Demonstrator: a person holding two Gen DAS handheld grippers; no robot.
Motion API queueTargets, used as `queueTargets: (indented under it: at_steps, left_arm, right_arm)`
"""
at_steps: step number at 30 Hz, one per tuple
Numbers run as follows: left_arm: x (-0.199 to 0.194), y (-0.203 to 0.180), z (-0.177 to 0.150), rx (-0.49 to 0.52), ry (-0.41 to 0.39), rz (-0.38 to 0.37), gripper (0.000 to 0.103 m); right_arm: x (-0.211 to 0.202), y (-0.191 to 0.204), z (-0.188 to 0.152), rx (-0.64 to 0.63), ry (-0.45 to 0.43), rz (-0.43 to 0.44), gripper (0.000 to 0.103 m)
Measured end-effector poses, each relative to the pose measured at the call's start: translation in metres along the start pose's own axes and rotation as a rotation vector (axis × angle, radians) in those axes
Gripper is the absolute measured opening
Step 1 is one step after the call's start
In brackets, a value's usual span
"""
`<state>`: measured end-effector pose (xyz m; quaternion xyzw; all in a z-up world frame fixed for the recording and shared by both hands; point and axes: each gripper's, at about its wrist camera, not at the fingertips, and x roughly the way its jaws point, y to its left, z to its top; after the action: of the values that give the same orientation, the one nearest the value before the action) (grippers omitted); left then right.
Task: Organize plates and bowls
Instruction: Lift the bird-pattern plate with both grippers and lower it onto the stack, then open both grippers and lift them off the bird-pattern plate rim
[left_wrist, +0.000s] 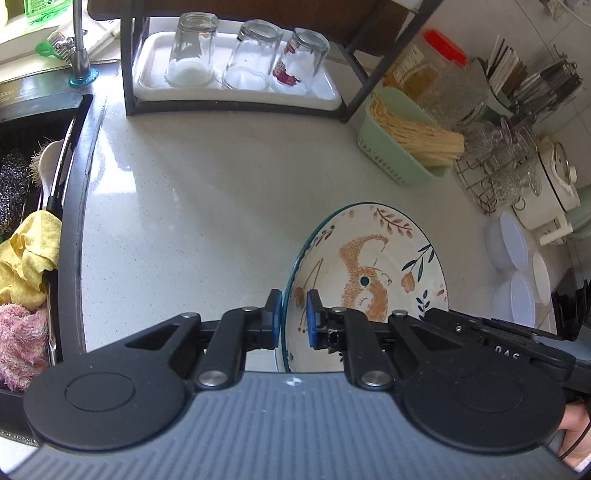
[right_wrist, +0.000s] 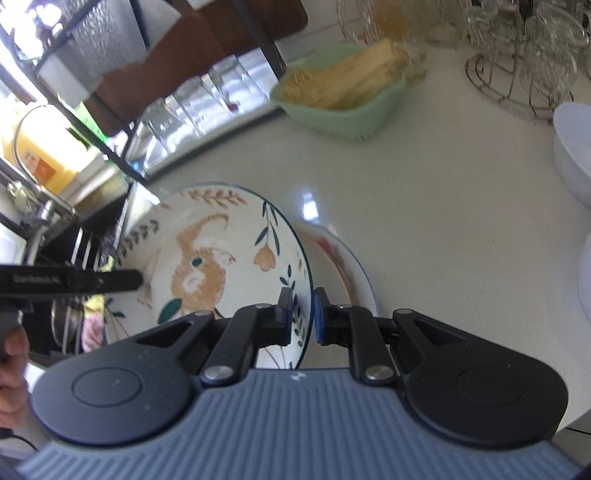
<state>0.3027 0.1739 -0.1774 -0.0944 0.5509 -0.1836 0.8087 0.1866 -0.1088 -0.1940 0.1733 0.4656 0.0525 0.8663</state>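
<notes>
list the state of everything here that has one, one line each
squirrel plate: tilted on edge, rim between the fingers of both grippers
left gripper: fingers astride the plate's rim, slight gap showing
right gripper: fingers astride the opposite rim, slight gap showing
second plate: behind the squirrel plate, not gripped
three glasses: upside down on the white tray
green basket: filled with noodles
</notes>
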Motion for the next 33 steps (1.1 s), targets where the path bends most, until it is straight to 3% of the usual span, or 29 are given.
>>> queueTargets:
  at_steps: [7, 15, 33]
  left_arm:
    - [-0.005, -0.007, -0.002, 0.023, -0.027, 0.010, 0.016]
    - [0.000, -0.007, -0.012, 0.023, 0.005, 0.051, 0.016]
    - [0.008, -0.003, -0.015, -0.084, 0.016, 0.082, 0.017]
  right_arm:
    - [0.001, 0.000, -0.009, -0.024, 0.026, 0.001, 0.015]
    - [0.002, 0.002, -0.010, -0.046, 0.034, 0.002, 0.015]
    - [-0.007, -0.010, -0.007, -0.011, -0.005, 0.039, 0.017]
